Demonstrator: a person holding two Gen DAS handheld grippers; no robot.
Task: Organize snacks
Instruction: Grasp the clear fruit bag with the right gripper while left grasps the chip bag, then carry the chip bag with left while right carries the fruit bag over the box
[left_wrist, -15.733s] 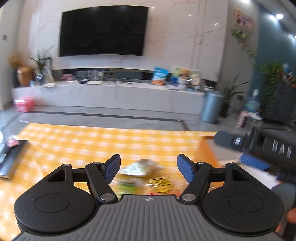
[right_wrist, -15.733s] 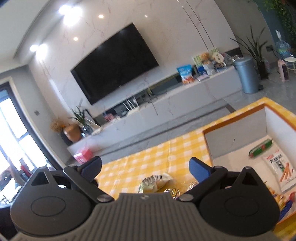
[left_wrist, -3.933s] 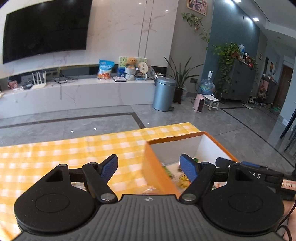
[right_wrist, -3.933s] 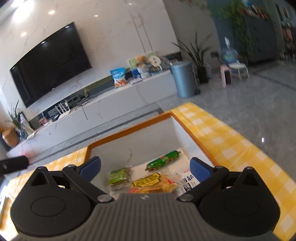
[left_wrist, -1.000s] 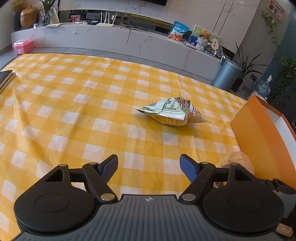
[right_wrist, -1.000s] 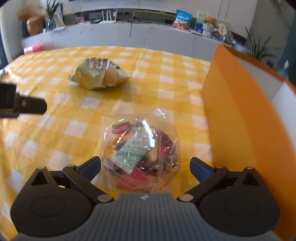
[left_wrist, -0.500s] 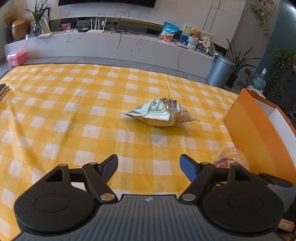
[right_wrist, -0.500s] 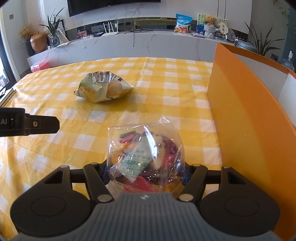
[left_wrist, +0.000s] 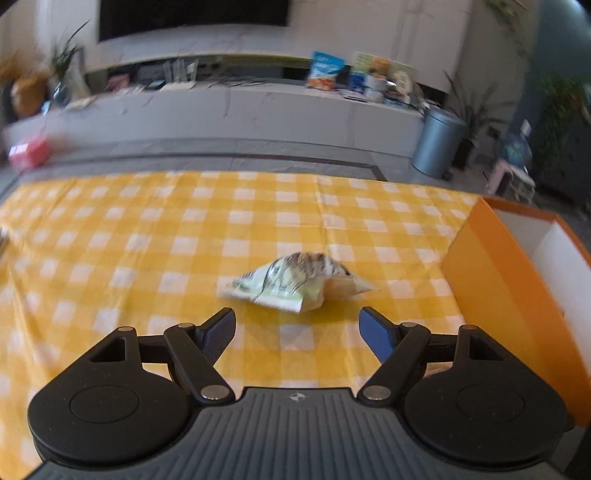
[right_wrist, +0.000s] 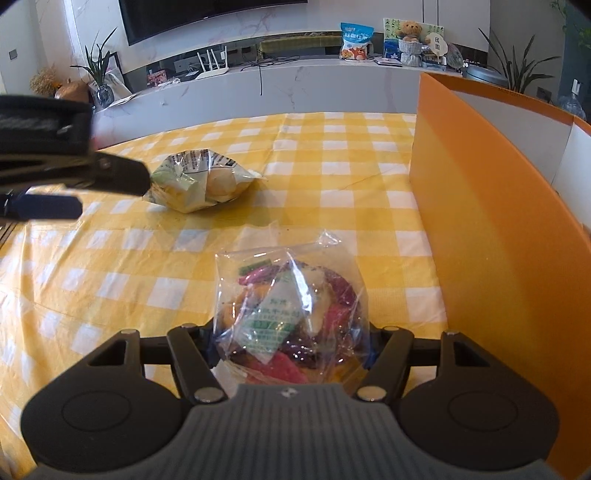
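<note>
On the desk (right_wrist: 110, 258), right gripper (right_wrist: 291, 343) fingers have just closed onto the clear snack bag (right_wrist: 291, 310); left gripper (left_wrist: 297, 328) fingers gape, empty.

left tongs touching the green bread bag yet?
Apart. The left wrist view shows the left tongs open, with checked tablecloth visible between the blue pads and the green bread bag.

Each gripper, left (left_wrist: 297, 330) and right (right_wrist: 291, 345), is built of black linkage arms with silver pivot screws, two round black discs and a ribbed grey housing; blue finger pads (left_wrist: 373, 334) are fitted.
</note>
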